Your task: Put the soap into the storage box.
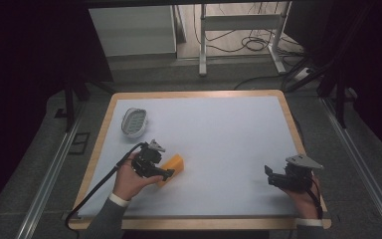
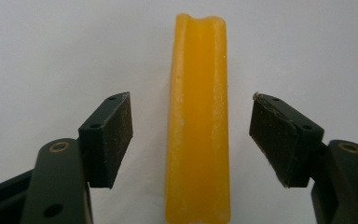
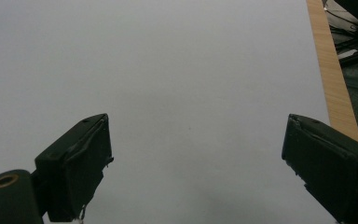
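Orange foam, a long block [image 2: 198, 121], is lying on the white table [image 1: 219, 134] near its front-left area, and I am straddling it with my left gripper [image 2: 191, 135]. Its jaws are standing partly apart with a clear gap on each side of the block, neither pad [image 2: 121, 135] pressing it. My right gripper [image 3: 196, 172] is hovering near the table's right edge, jaws spread wide over bare surface. Farther back on the left, a small grey oval dish [image 1: 134, 122] is sitting well apart from the block.
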Tool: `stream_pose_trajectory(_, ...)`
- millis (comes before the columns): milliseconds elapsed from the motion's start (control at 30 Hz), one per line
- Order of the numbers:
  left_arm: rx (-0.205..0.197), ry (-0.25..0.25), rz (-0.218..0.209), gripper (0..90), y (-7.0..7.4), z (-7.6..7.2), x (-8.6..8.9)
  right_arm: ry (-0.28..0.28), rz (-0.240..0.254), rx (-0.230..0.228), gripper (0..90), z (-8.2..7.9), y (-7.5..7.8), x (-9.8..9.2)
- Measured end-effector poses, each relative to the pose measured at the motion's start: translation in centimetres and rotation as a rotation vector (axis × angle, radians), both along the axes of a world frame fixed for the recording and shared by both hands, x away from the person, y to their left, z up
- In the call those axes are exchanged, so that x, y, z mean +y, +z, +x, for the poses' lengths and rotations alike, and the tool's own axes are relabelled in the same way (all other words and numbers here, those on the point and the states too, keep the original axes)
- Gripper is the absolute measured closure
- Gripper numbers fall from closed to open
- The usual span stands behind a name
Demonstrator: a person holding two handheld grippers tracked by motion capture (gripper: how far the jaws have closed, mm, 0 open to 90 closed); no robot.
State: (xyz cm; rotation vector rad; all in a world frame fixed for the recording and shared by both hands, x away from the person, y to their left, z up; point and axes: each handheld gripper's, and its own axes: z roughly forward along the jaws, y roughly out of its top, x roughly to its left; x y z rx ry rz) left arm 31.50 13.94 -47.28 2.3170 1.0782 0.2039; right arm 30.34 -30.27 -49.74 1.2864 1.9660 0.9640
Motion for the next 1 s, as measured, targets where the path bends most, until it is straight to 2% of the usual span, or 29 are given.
stream_pose_trajectory(433, 0.031, -0.011, 0.014, 37.1, -1.1, 0.6, -0.6, -0.002, -0.01, 0.022, 8.3, 0.1, -0.3, 0.0)
stream_pose_trajectory(600, 0.033, 0.007, 0.033, 39.7, -1.7, 0.8, -1.0, -0.006, -0.013, 0.023, 8.3, 0.2, -0.3, -0.1)
stream_pose_trajectory(767, 0.044, 0.008, 0.06, 45.8, -2.3, 1.0, -1.3, -0.007, -0.016, 0.025, 8.3, 0.2, -0.4, -0.1)
stream_pose_trajectory(900, 0.055, -0.001, 0.065, 50.2, -2.6, 1.0, -1.4, -0.008, -0.018, 0.027, 8.3, 0.2, -0.5, 0.0)
stream_pose_trajectory(967, 0.051, -0.012, 0.056, 58.3, -2.6, 1.0, -1.5, -0.008, -0.02, 0.029, 8.3, 0.2, -0.5, -0.1)
stream_pose_trajectory(1000, 0.042, -0.012, 0.064, 59.4, -2.6, 0.9, -1.5, -0.007, -0.02, 0.03, 8.3, 0.2, -0.5, -0.1)
